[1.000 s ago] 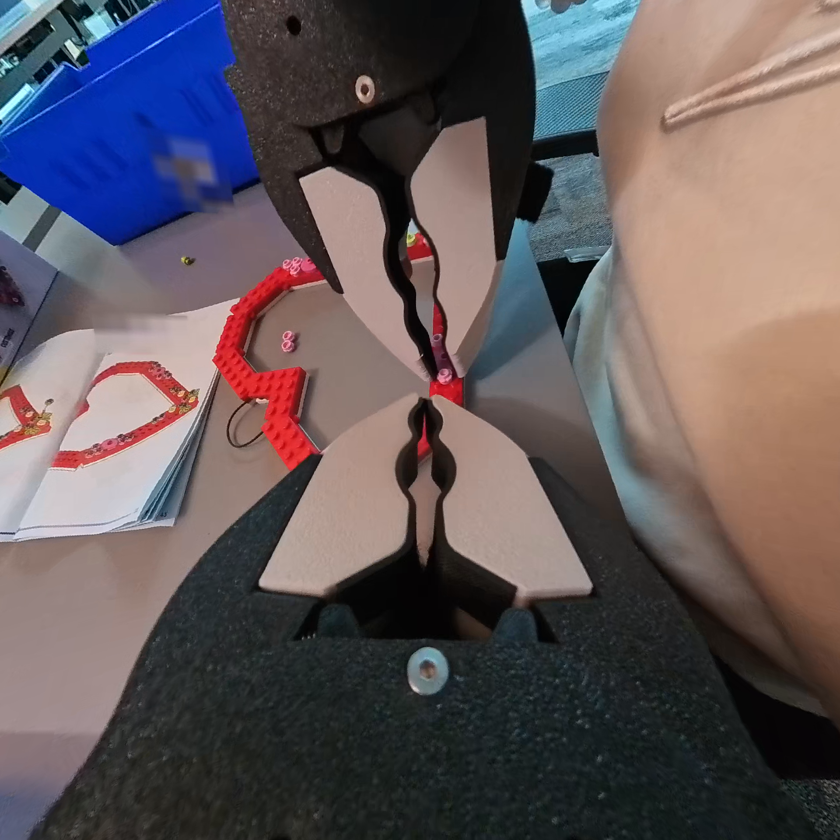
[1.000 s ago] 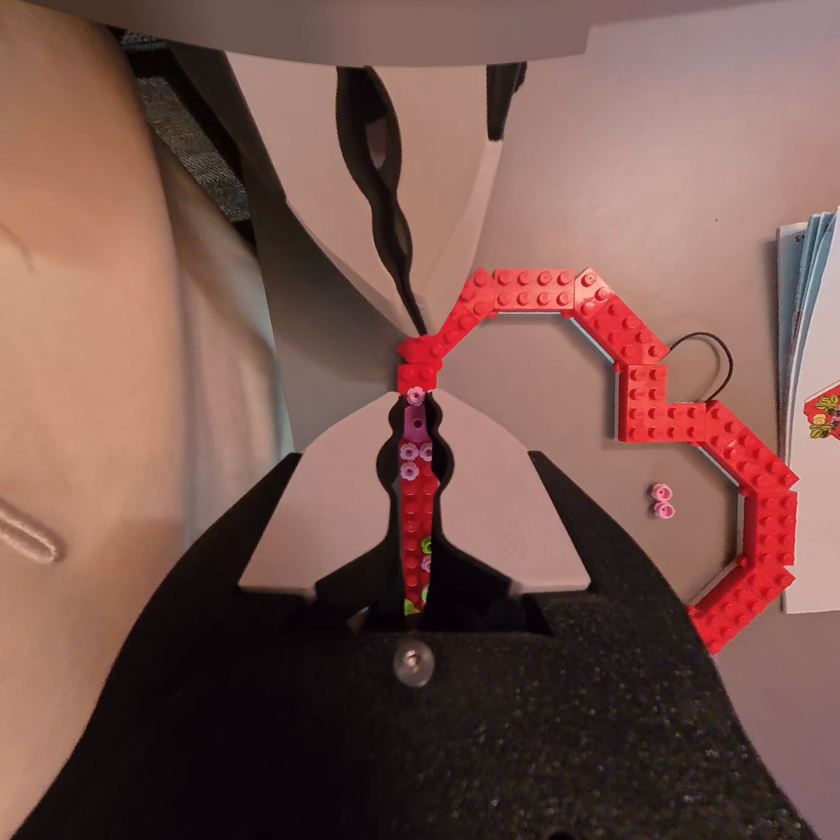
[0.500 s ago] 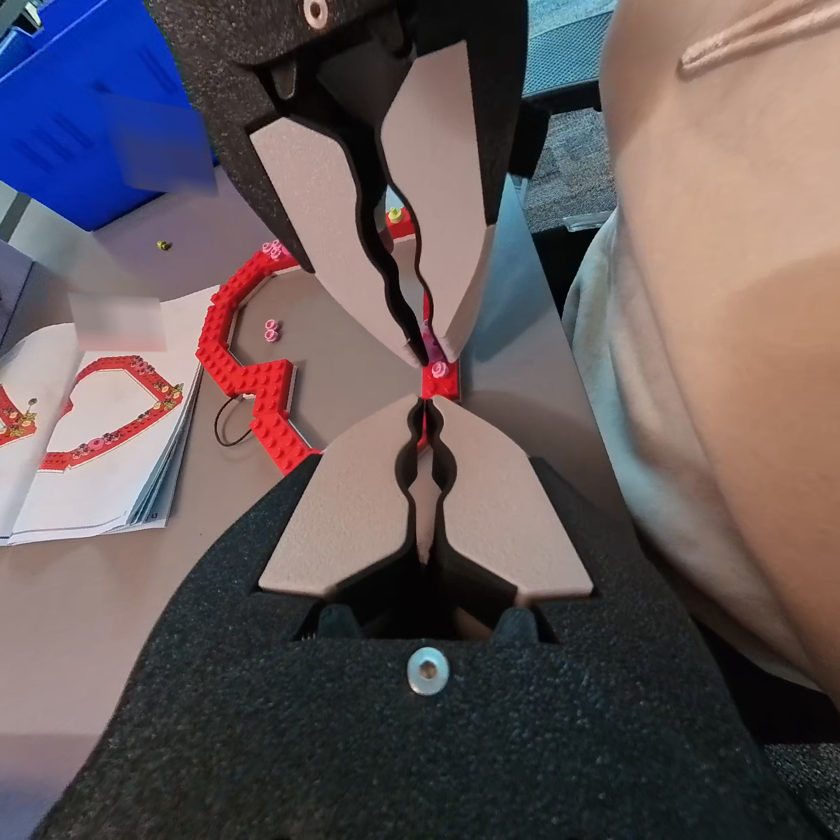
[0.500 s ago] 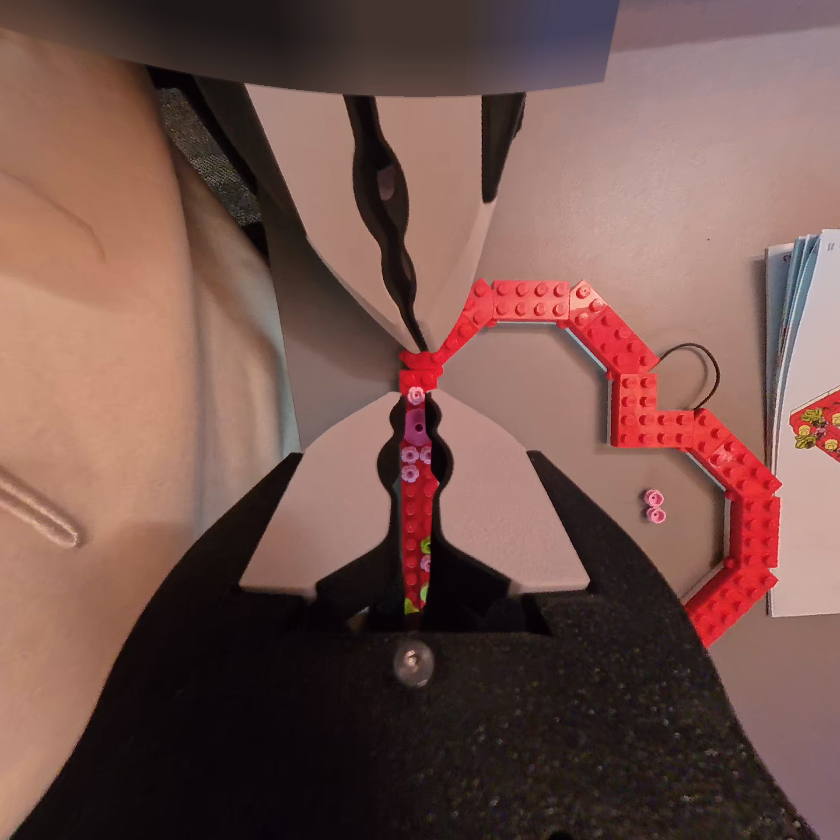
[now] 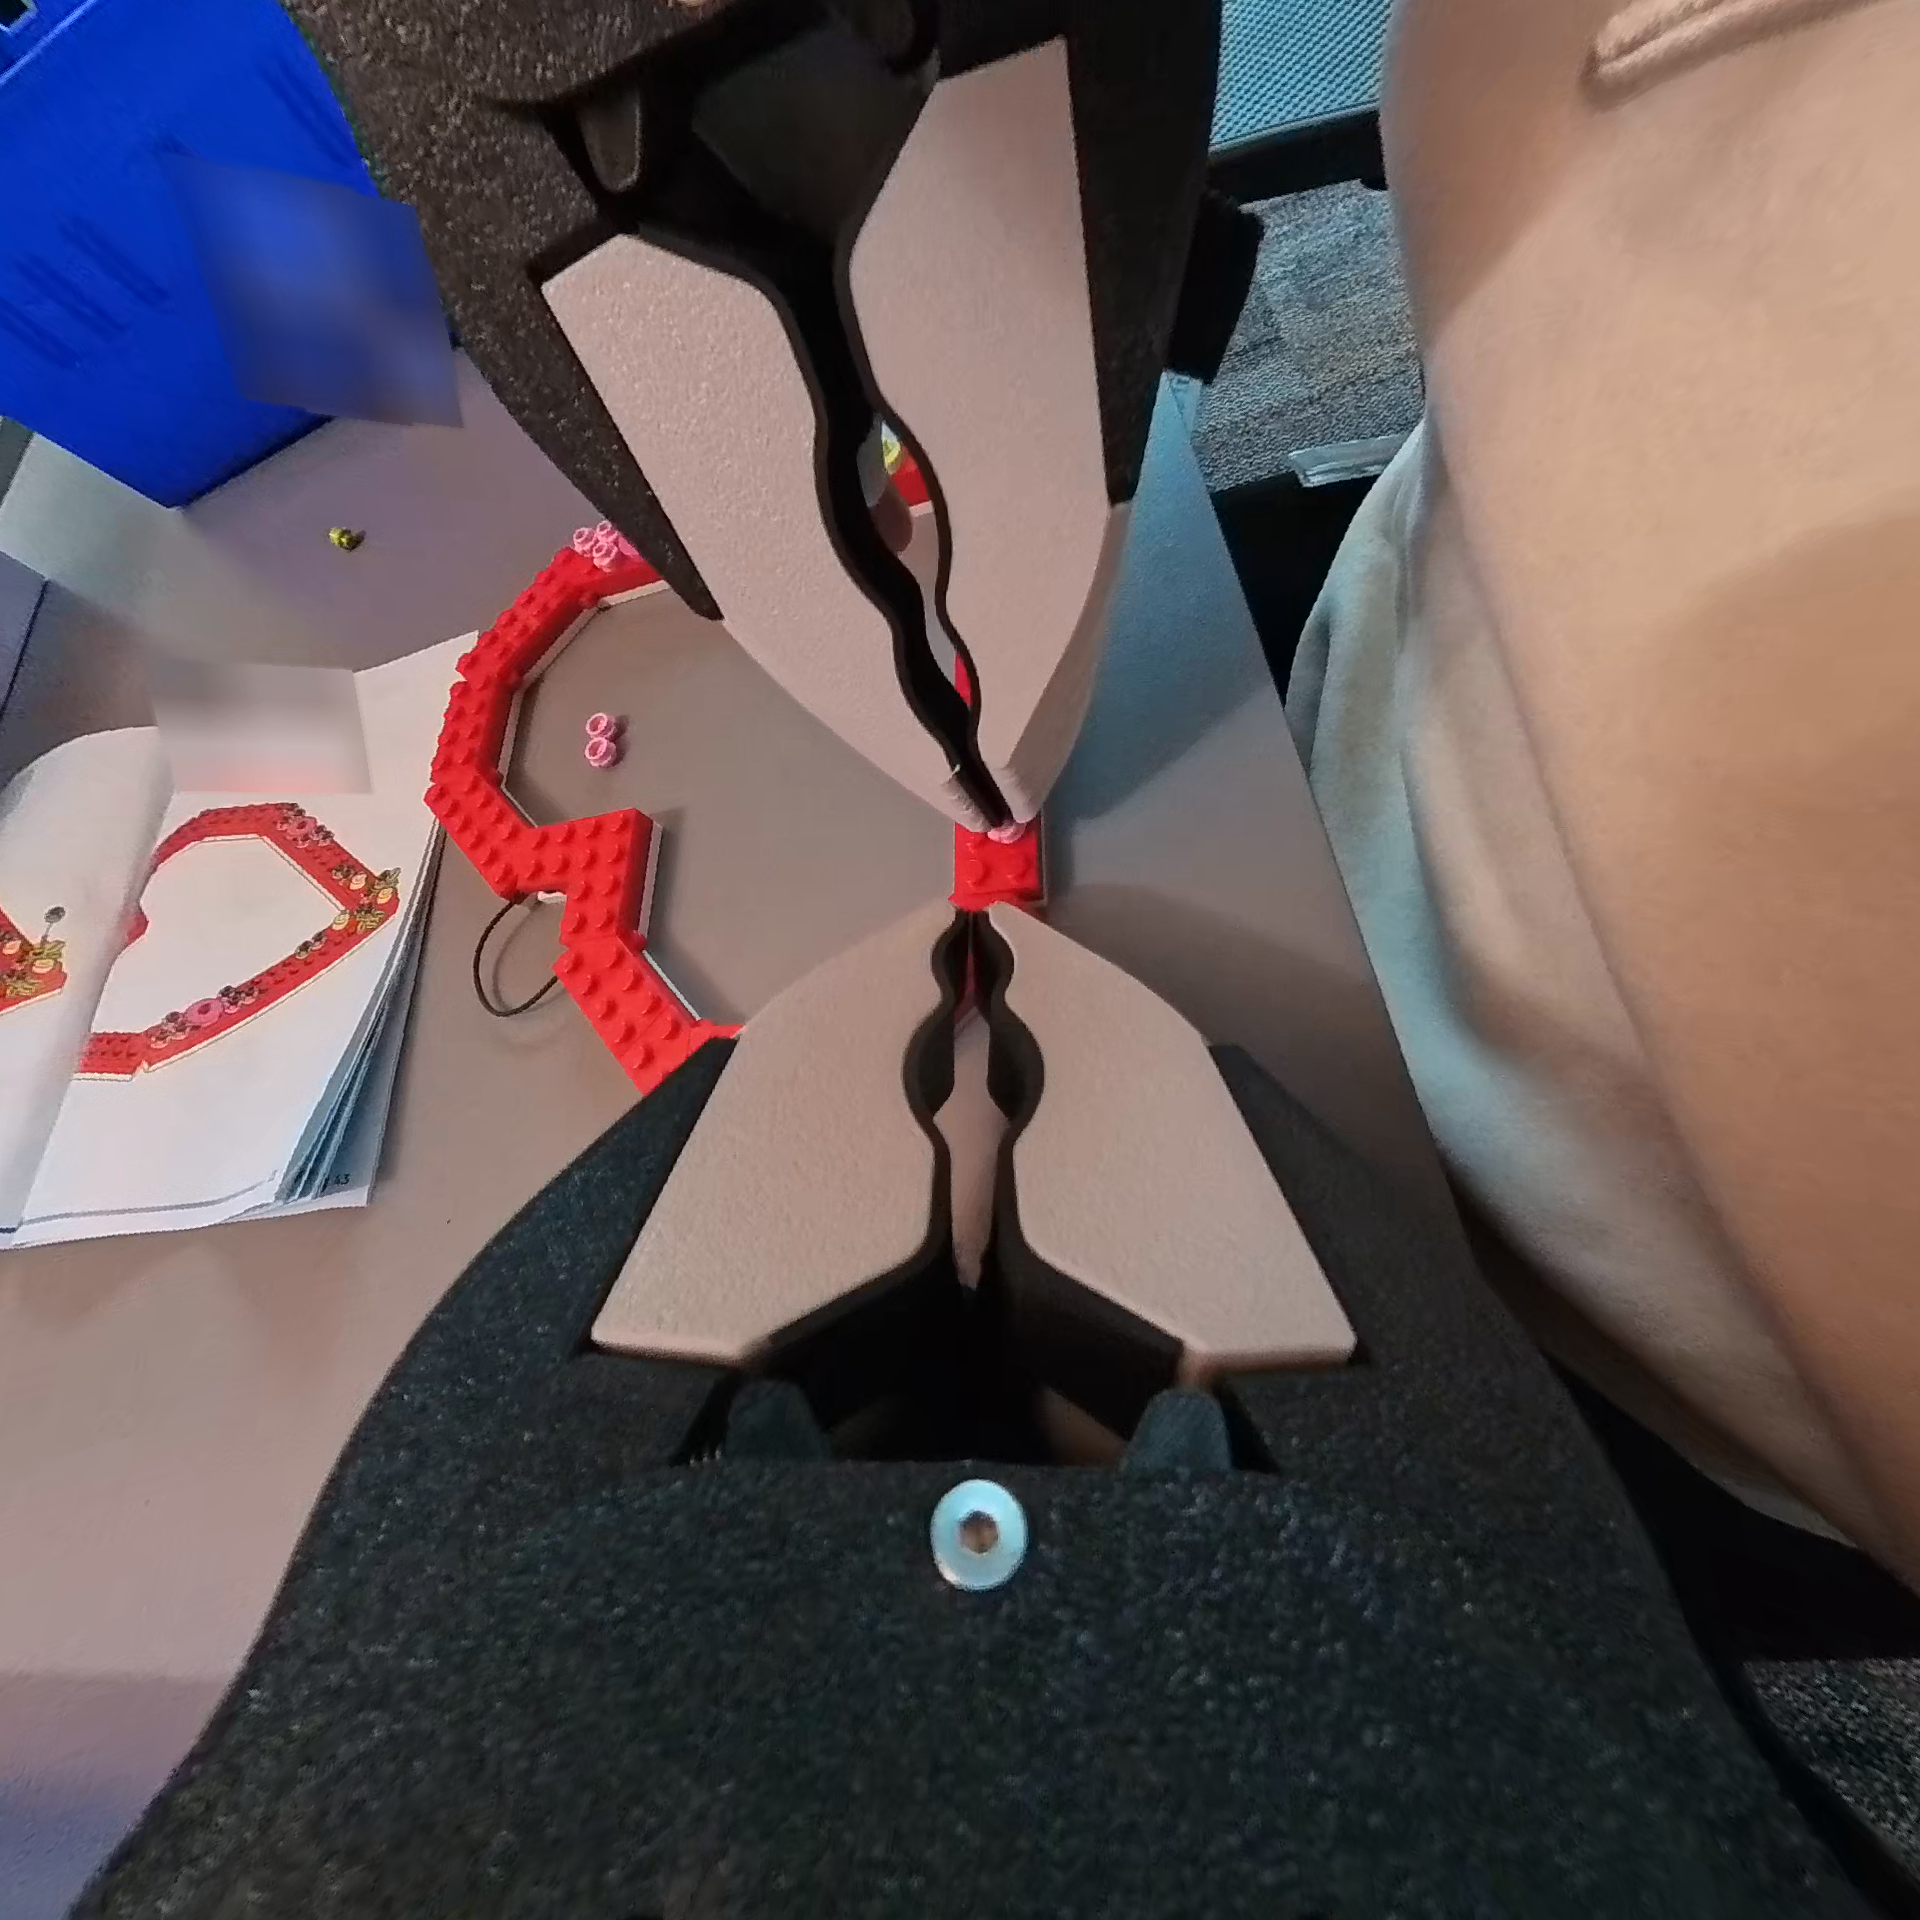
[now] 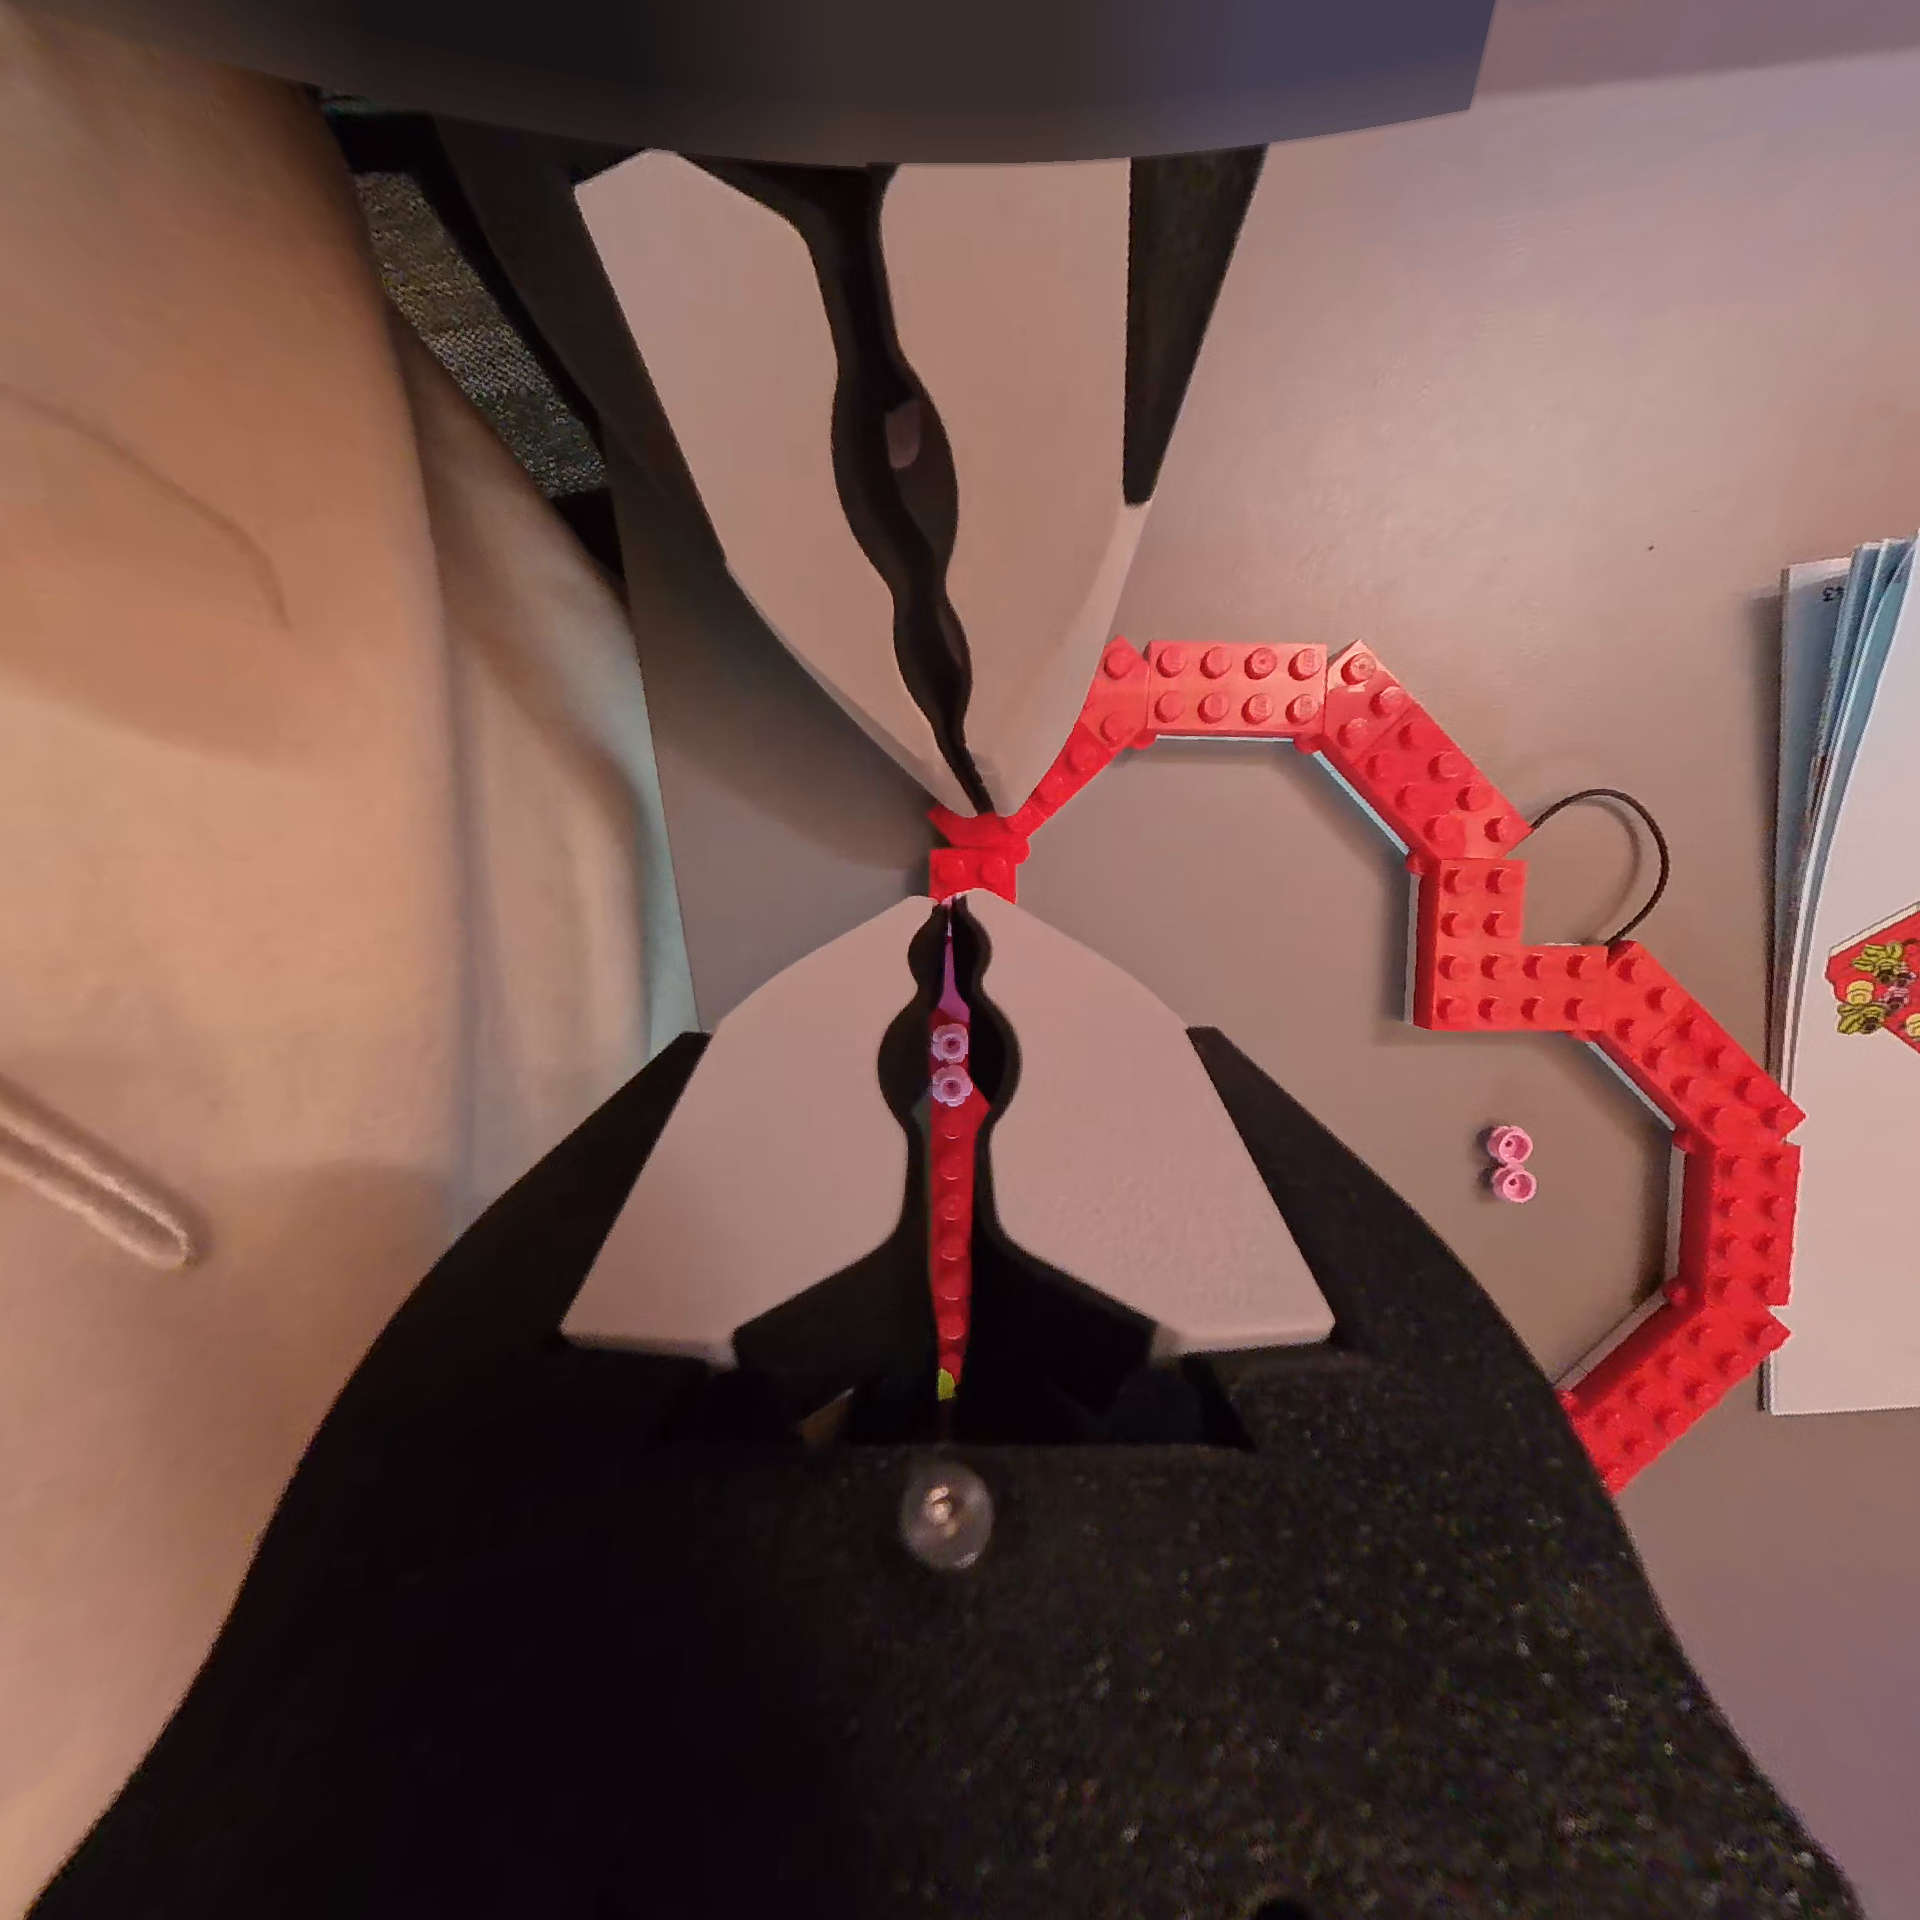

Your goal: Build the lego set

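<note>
A red heart-shaped lego frame (image 5: 540,831) lies on the grey table and also shows in the right wrist view (image 6: 1475,966). My left gripper (image 5: 971,912) is shut on the frame's pointed end; it comes in from the top of the right wrist view (image 6: 975,816). My right gripper (image 6: 954,902) is shut, facing it tip to tip. In the left wrist view it (image 5: 985,816) presses its tips onto a small pink piece (image 5: 1004,831) on the frame. Pink flower pieces (image 6: 950,1060) on the frame show through its finger gap.
Two loose pink pieces (image 5: 601,740) lie inside the heart. A black cord loop (image 5: 499,966) sticks out at the notch. An open instruction booklet (image 5: 239,1039) lies to the left, a blue bin (image 5: 125,260) behind it. A person's body (image 5: 1610,727) is close on the right. The grippers are tip to tip, or close to it.
My right gripper has moved forward along the frame, so its tips now cover the pink piece that lay just ahead of them. The left gripper keeps its hold.
</note>
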Action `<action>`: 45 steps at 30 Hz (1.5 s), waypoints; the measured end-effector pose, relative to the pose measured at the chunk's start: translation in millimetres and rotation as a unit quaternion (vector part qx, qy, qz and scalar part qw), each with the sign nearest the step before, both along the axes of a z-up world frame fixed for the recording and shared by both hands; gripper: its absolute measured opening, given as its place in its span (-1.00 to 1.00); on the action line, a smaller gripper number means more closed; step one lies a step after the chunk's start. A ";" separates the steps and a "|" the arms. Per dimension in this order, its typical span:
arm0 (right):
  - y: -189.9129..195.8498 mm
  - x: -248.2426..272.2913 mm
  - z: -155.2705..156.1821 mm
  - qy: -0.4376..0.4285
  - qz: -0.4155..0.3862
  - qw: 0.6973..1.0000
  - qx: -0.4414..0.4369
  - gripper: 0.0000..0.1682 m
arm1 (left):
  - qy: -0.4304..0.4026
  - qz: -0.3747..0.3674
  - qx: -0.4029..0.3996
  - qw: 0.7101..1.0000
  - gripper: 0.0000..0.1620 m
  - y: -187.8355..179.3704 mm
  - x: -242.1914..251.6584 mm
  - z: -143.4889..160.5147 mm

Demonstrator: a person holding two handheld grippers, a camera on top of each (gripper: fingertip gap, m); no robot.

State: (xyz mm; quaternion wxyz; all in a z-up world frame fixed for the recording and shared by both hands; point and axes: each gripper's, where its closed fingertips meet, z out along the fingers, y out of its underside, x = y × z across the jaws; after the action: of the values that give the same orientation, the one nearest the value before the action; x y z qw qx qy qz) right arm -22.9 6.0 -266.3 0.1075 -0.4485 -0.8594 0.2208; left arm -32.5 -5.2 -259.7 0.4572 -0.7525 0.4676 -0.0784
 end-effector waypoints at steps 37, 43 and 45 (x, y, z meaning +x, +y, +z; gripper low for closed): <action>91.2 -6.4 31.9 0.072 -0.164 0.984 -0.025 -0.76 | -0.061 0.041 0.033 0.997 -0.92 20.3 -14.4 15.7; 125.3 -14.8 -1.4 0.054 -0.132 0.990 -0.003 -0.87 | -0.094 0.079 0.070 0.990 -0.86 32.7 -26.2 28.3; 127.2 -16.2 -5.6 0.050 -0.122 0.991 0.003 -0.87 | -0.099 0.087 0.075 0.988 -0.84 35.6 -28.7 30.3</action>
State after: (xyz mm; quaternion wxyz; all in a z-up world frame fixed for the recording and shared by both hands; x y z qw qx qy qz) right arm -39.2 133.2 -271.9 0.1773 -0.5381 -0.7925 0.2257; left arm -61.2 30.4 -229.4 0.5615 -0.7424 0.3572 -0.0772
